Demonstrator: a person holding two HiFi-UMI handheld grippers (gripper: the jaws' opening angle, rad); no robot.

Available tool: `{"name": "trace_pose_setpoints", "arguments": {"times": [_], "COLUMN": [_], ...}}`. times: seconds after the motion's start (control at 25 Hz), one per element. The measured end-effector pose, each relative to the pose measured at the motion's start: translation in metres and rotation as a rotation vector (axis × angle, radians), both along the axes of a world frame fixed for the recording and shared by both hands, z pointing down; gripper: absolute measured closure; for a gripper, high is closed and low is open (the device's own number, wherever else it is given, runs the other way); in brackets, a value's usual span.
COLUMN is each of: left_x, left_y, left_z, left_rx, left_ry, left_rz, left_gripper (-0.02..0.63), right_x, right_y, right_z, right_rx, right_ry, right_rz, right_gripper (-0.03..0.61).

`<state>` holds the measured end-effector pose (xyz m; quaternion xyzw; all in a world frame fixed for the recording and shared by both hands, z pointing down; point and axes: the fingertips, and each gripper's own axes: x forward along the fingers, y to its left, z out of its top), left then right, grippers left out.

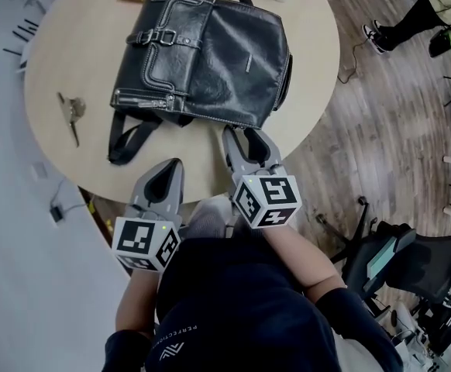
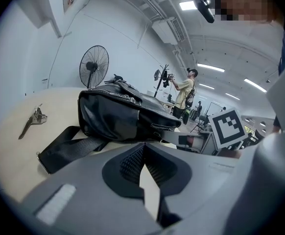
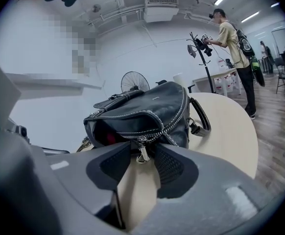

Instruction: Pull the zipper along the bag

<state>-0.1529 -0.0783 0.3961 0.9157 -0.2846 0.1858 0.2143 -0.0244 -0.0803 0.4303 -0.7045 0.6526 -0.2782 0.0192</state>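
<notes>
Mostly filling the upper half of the head view, a round pale table carries a black leather bag lying at upper centre. At the bag's lower edge sits the right gripper, jaws well apart, with the metal zipper pull hanging between their tips and neither pad pressing on it. Lower left of it, the left gripper is closed on nothing, apart from the bag. Keys lie at the table's left.

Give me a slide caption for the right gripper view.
Open right gripper framing the zipper pull of a black bag on a table.
</notes>
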Motion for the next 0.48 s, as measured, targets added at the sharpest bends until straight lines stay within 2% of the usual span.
{"name": "trace_pose_setpoints", "arguments": {"times": [0.2,0.48], "left_x": [-0.0002,0.0005], "left_y": [-0.0054,-0.0086], "left_z": [-0.0001,0.0007], "left_rx": [0.001,-0.004], "left_ry": [-0.001,0.005], "left_rz": [-0.001,-0.006], "left_gripper": [0.594,0.594], "right_x": [0.0046,0.0015], "right_y": [-0.0015,0.0073], "right_z": [0.0021,0.0062], "right_rx": [-0.026,-0.066], "right_ry": [0.001,0.026], "right_rz": [0.035,0.006], "right_gripper": [0.454,0.521]}}
